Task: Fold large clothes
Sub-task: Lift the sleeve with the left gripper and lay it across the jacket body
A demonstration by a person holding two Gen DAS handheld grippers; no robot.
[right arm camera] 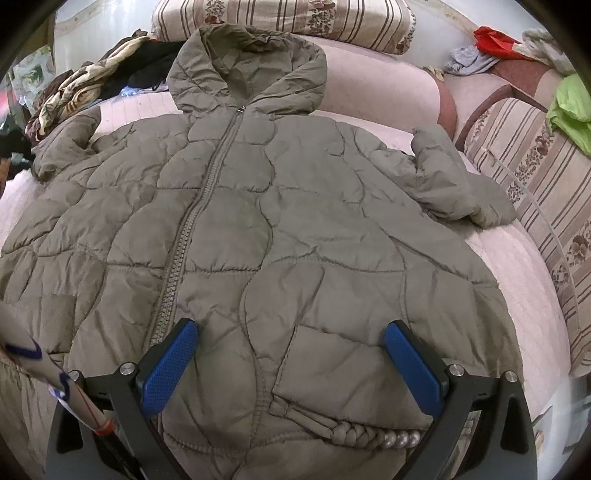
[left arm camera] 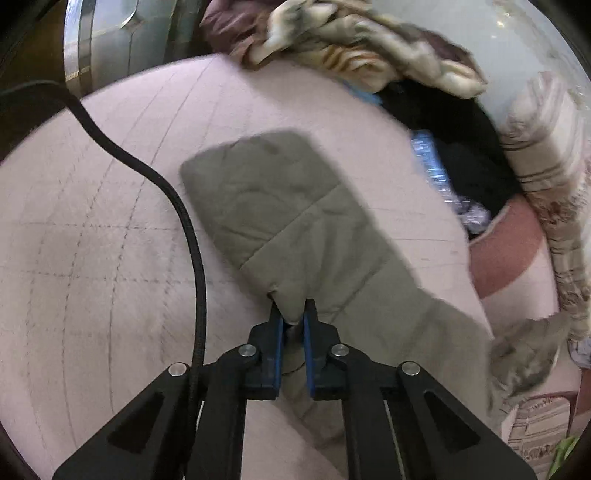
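Note:
An olive quilted hooded jacket (right arm camera: 266,229) lies front up on a pale pink bed, zipper closed and hood toward the far pillows. In the left wrist view its sleeve (left arm camera: 280,206) stretches away across the cover, and my left gripper (left arm camera: 293,310) is shut on the sleeve's near edge, a fold of fabric pinched between the blue pads. My right gripper (right arm camera: 291,347) hovers open over the jacket's lower front, its blue pads (right arm camera: 170,365) wide apart with nothing gripped. The jacket's other sleeve (right arm camera: 454,181) lies bent at the right.
A black cable (left arm camera: 177,206) crosses the pink cover (left arm camera: 92,240) on the left. A heap of patterned and dark clothes (left arm camera: 369,51) sits at the bed's far edge. Striped pillows (right arm camera: 288,18) line the head and right side, with red and green cloth (right arm camera: 569,107) beyond.

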